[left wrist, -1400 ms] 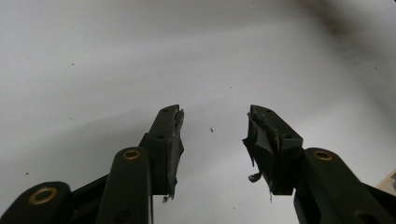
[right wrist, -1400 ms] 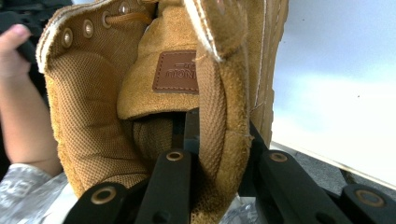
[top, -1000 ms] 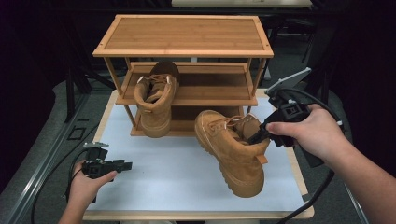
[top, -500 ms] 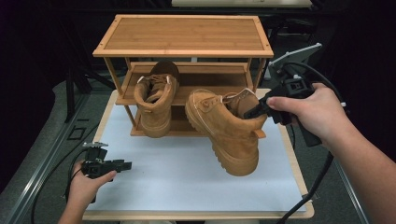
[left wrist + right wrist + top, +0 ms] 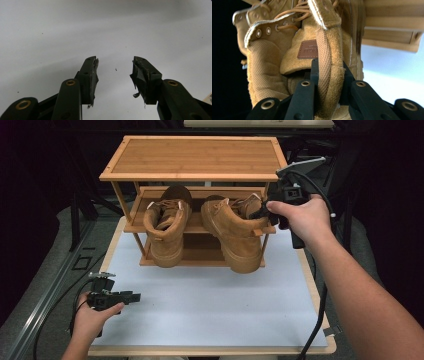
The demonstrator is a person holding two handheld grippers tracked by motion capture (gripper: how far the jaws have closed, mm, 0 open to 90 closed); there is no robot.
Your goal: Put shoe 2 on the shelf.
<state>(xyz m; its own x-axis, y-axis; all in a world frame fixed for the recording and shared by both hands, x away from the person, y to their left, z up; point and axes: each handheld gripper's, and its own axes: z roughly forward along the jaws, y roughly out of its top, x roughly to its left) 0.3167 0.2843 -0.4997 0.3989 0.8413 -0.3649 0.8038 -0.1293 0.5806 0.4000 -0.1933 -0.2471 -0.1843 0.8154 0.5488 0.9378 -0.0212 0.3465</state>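
- We have the right tool clamped on the padded heel collar of the second boot, 1 jaw inside the opening and 1 outside, with the woven pull loop running between them. Our guess is that gripping the collar lets the sole hang low for sliding onto the rack.
- That boot hangs in the air at the front of the wooden shoe rack, toe toward us and tipped down, heel near the middle shelf; we cannot tell whether the heel touches it.
- The first boot already sits on that shelf just to the left, toe overhanging the front edge, so we judge the carried one is meant for the free spot beside it.
- The left tool rests low on the counter near its front left corner, well apart from the rack, jaws spread with nothing between them; its pads look frayed.
- Both boots are tan suede with a napped, soft surface, metal eyelets, matching cord laces and a small stitched leather label.
- The rack is slatted, honey-coloured wood with 3 tiers and a framed flat top; the counter has a smooth pale sheet edged in light wood.
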